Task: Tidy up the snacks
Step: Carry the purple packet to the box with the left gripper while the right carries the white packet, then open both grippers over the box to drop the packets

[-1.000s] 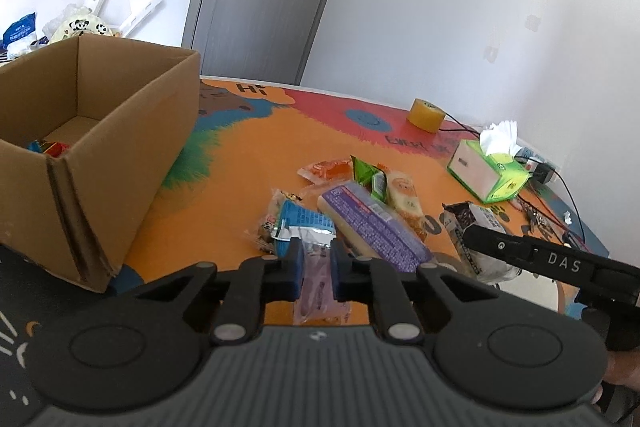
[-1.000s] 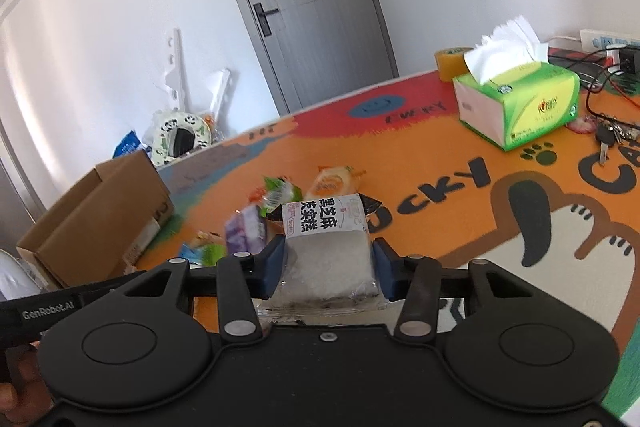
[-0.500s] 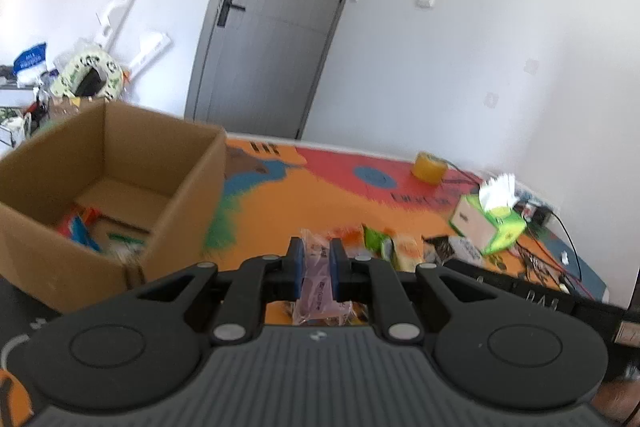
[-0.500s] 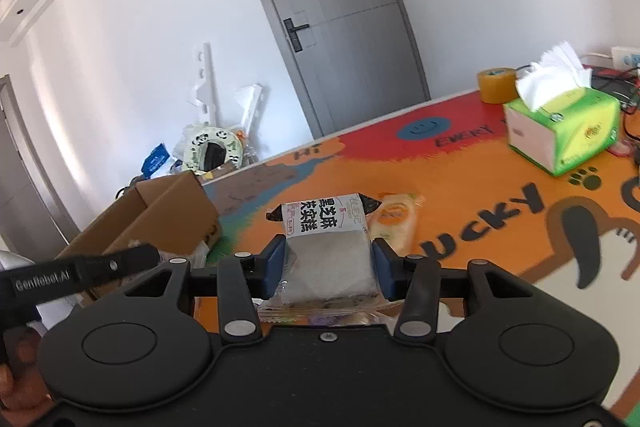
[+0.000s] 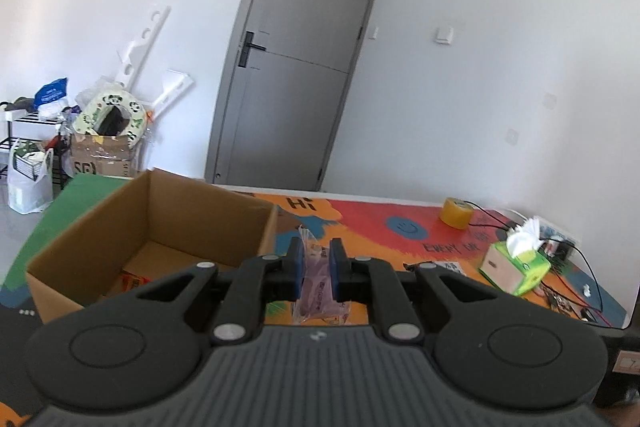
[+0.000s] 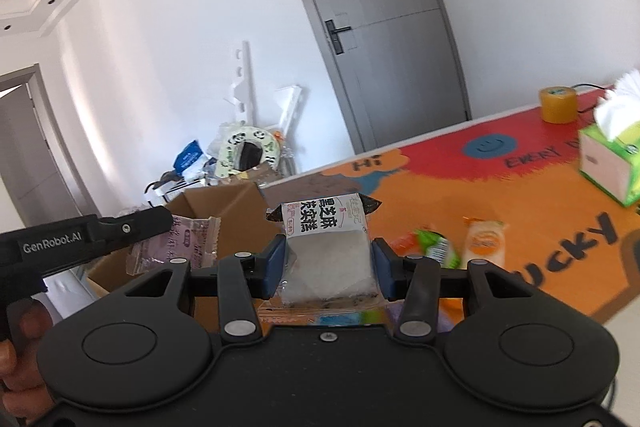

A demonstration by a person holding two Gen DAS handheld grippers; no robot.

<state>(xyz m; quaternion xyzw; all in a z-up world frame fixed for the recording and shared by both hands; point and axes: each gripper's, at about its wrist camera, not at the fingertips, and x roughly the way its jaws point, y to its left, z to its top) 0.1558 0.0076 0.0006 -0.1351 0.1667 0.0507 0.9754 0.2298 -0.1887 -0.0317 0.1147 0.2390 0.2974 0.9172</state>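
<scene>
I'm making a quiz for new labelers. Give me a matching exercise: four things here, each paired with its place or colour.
Things:
1. purple snack packet
2. black sesame cake packet
3. tape roll
4. tissue box

Descriptions:
A. green, white tissue sticking out
B. held in the right gripper
C. yellow, on the mat near the wall
D. held in the left gripper

Pairs: 1-D, 2-B, 3-C, 4-A
</scene>
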